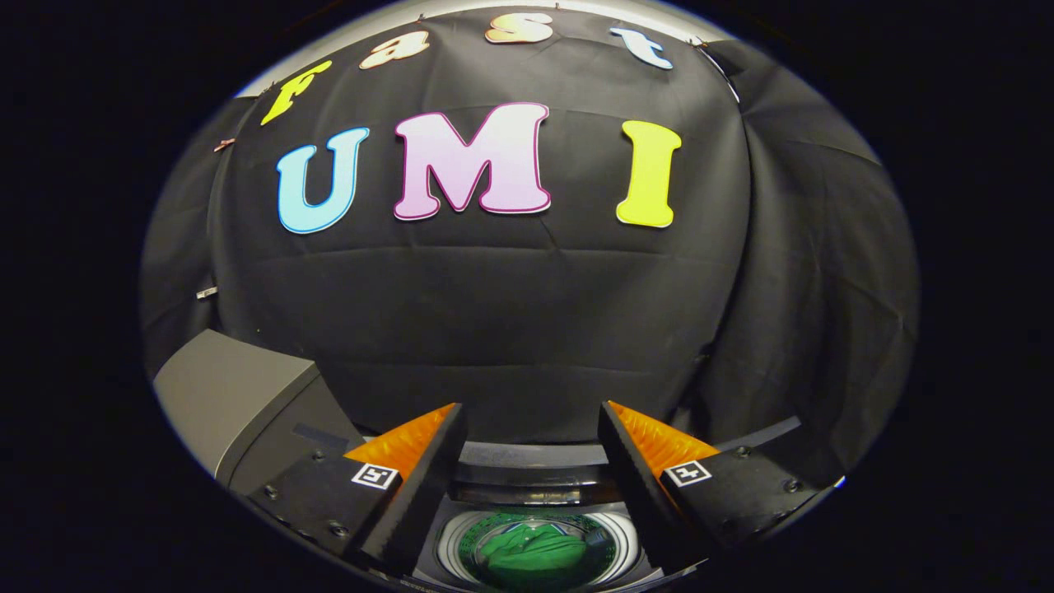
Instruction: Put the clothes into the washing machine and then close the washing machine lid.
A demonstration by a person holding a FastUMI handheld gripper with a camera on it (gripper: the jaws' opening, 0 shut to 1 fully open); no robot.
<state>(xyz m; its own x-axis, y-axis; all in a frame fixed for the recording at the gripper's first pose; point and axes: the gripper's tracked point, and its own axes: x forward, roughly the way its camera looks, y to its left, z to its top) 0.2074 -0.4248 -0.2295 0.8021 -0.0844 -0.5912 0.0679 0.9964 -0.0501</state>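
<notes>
The green garment (527,553) in the washing machine's drum (461,539) looks like soft matt cloth, creased into folds, and the drum ring around it is glossy, with a perforated wall that shines like metal. The machine's grey lid (222,395), raised beside the spread, empty fingers of the gripper (531,416), has a smooth satin finish, and the booth wall (527,313) is matt woven cloth with seams and wrinkles
</notes>
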